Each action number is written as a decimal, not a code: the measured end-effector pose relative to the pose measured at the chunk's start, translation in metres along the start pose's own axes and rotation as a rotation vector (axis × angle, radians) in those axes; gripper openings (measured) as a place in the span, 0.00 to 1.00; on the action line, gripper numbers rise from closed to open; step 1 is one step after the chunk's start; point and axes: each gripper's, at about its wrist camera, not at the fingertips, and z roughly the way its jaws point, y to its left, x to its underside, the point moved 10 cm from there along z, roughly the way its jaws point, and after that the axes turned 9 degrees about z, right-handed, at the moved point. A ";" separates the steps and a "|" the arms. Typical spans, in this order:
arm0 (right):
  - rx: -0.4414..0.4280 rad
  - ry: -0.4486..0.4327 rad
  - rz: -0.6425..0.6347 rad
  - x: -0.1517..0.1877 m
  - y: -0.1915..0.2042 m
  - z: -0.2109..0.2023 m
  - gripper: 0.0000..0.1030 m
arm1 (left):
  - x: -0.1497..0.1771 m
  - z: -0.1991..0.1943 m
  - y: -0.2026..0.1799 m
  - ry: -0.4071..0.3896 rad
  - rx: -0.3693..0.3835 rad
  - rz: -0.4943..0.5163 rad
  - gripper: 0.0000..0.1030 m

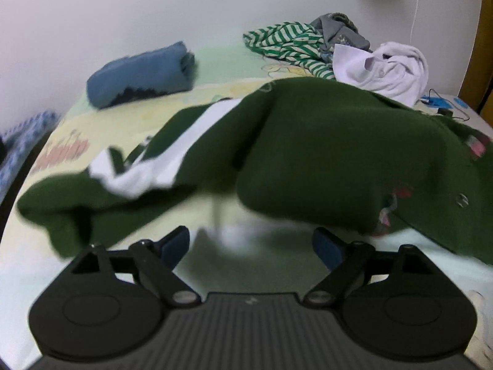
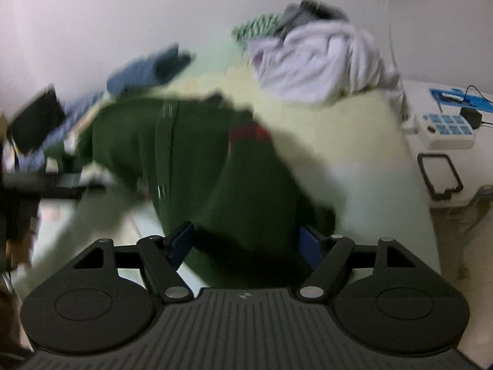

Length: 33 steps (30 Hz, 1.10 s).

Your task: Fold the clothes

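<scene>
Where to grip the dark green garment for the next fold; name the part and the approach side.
Grip the dark green garment at its near hem, coming from the near side. That edge sits raised in a thick roll facing the open left gripper, which probably gives the jaws something to pinch; the far side abuts the white crumpled cloth.

A bed with a pale yellow and green printed sheet carries the clothes. A dark green garment with a white lining lies spread and rumpled across its near part. Toward the wall rests a folded blue garment. At the far right corner sits a heap: a green-and-white striped garment, a grey garment on top, and a crumpled white garment just beside them.
</scene>
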 end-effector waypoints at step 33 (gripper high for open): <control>-0.314 0.229 0.052 0.018 0.072 -0.025 0.37 | -0.005 -0.098 0.058 0.103 -0.050 0.078 0.57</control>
